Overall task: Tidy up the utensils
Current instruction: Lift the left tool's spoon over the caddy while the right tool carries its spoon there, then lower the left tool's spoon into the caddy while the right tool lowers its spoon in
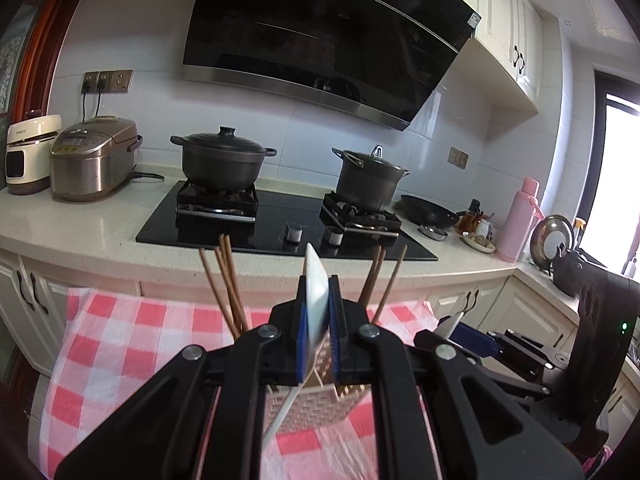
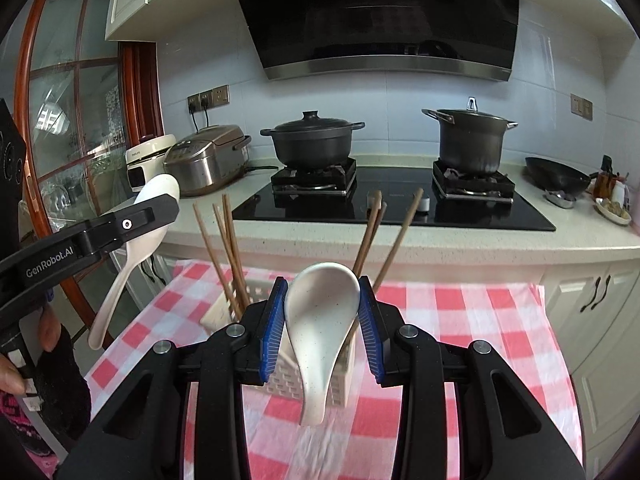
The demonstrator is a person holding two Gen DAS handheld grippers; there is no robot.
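Observation:
My left gripper (image 1: 318, 316) is shut on a white ceramic spoon (image 1: 316, 284), gripped edge-on across its bowl with the handle hanging down. From the right wrist view that same spoon (image 2: 132, 248) hangs at the left in the left gripper (image 2: 160, 200). My right gripper (image 2: 323, 312) is shut on a second white spoon (image 2: 320, 320), bowl up between the blue pads, handle pointing down. Below both stands a beige woven utensil holder (image 2: 316, 380), also seen as holder (image 1: 316, 408), with several brown chopsticks (image 2: 228, 252) sticking up. The right gripper (image 1: 448, 330) shows at the right of the left wrist view.
The holder sits on a red-and-white checked cloth (image 2: 460, 320) over a table in front of a kitchen counter (image 2: 440, 244). On the hob stand a black casserole (image 2: 312, 140) and a metal pot (image 2: 470, 140). A rice cooker (image 2: 208, 156) is at the left, and a person's hand (image 2: 44, 332) holds the left gripper.

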